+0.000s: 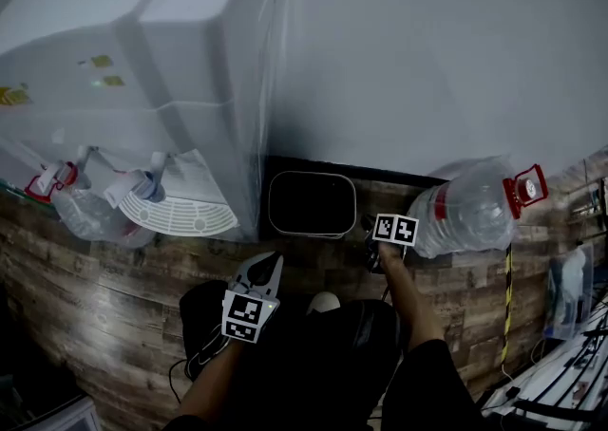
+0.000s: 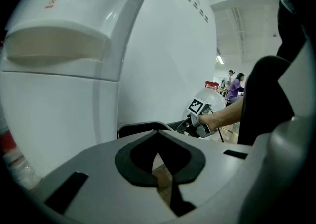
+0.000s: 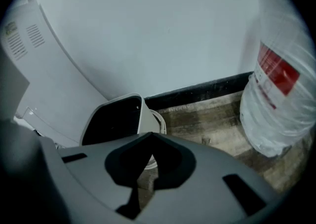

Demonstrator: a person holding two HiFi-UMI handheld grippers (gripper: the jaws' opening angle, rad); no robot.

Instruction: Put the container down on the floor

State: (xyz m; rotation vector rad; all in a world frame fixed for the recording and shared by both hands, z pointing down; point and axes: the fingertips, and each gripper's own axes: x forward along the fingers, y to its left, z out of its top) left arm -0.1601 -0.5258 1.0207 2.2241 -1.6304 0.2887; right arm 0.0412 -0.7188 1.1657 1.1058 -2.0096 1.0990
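The container [image 1: 312, 203], a grey bin with a dark inside, stands upright on the wood-pattern floor against the wall's dark skirting. My right gripper [image 1: 372, 249] hovers just to its right, shut, with nothing between the jaws. In the right gripper view the container [image 3: 116, 119] lies ahead and to the left of the shut right gripper [image 3: 150, 156]. My left gripper [image 1: 264, 272] hangs in front of the container, apart from it, jaws together and empty. In the left gripper view, beyond the left gripper [image 2: 159, 155], the container's rim [image 2: 140, 128] and the right gripper [image 2: 190, 125] show.
A white water dispenser [image 1: 161, 68] stands close on the container's left. A large clear water bottle [image 1: 470, 206] with a red handle sits at the right, and another bottle [image 1: 85, 213] at the far left. Cables and racks [image 1: 570, 363] crowd the right edge. People [image 2: 236, 87] stand far off.
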